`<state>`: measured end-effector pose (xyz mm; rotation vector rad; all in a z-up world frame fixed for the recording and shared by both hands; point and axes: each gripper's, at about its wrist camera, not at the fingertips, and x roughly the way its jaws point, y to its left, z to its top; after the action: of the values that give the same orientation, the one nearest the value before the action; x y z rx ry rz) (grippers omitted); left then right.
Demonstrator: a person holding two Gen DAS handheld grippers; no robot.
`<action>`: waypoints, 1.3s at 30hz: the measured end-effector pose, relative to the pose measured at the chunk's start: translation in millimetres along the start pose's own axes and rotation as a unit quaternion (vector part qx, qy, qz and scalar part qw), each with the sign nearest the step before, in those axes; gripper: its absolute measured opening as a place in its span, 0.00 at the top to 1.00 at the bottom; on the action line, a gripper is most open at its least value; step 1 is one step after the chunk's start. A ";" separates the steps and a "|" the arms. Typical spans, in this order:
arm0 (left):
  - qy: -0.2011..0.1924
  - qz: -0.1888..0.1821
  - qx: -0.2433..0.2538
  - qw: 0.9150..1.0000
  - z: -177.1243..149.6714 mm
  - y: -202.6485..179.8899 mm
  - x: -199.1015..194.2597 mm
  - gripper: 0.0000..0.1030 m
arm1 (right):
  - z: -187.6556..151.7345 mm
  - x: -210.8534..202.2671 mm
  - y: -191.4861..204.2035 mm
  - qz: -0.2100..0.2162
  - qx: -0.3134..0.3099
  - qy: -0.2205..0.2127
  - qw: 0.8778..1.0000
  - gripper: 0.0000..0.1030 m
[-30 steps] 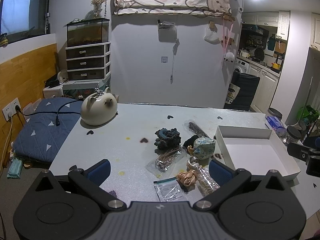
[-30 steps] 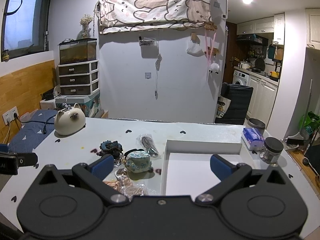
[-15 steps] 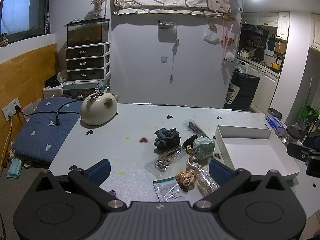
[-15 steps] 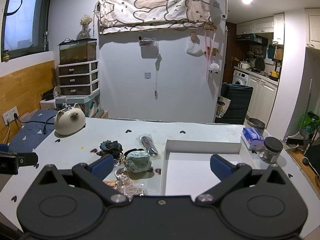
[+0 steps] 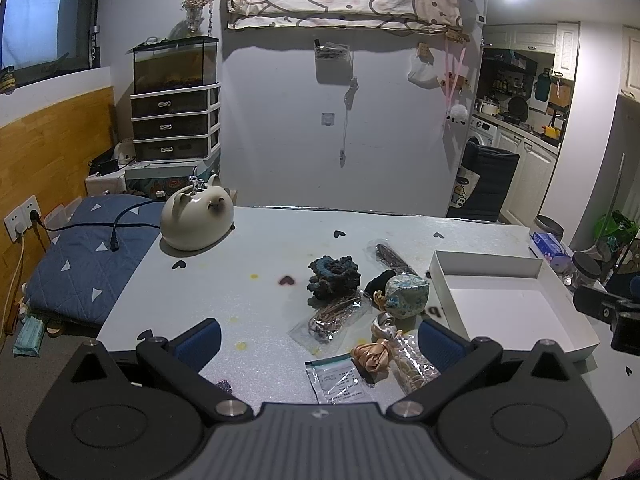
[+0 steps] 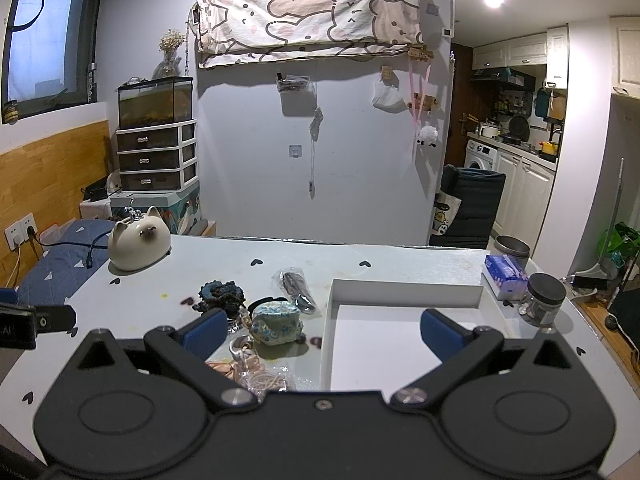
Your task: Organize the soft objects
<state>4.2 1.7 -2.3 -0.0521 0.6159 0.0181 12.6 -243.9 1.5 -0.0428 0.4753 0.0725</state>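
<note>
A heap of soft items lies mid-table: a dark blue knitted scrunchie [image 5: 333,273] [image 6: 219,293], a light blue patterned scrunchie [image 5: 407,294] [image 6: 276,323], a peach satin scrunchie [image 5: 371,354], several clear bags of hair ties [image 5: 334,318] and a bagged dark piece [image 5: 390,256] [image 6: 296,284]. An empty white tray [image 5: 484,258] [image 6: 408,288] stands to their right. My left gripper [image 5: 318,338] is open and empty, held above the table's near edge. My right gripper [image 6: 322,330] is open and empty, over the tray's left wall.
A cream cat-shaped ceramic pot [image 5: 197,218] [image 6: 138,246] stands at the table's far left. A tissue pack [image 6: 505,276] and a dark-lidded jar [image 6: 541,300] stand right of the tray. A flat sachet [image 5: 340,380] lies near the front edge.
</note>
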 end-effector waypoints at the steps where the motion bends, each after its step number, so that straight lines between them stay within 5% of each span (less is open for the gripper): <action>1: 0.000 0.000 0.000 1.000 0.0 0.1 0.1 0.00 | 0.0 -0.3 0.1 0.000 0.000 0.000 1.000 0.00; 24: -0.007 -0.001 0.004 1.000 0.4 0.4 6.3 0.00 | 0.9 1.3 -0.2 0.000 -0.002 -0.003 1.000 0.00; 39: -0.032 0.004 0.012 0.999 41.8 -13.4 53.2 0.00 | 32.4 48.5 -6.7 0.010 -0.008 -0.032 0.999 0.00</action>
<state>72.2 -9.4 1.6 -0.0262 0.5531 0.0199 70.8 -245.8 8.2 -0.0515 0.4120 0.0975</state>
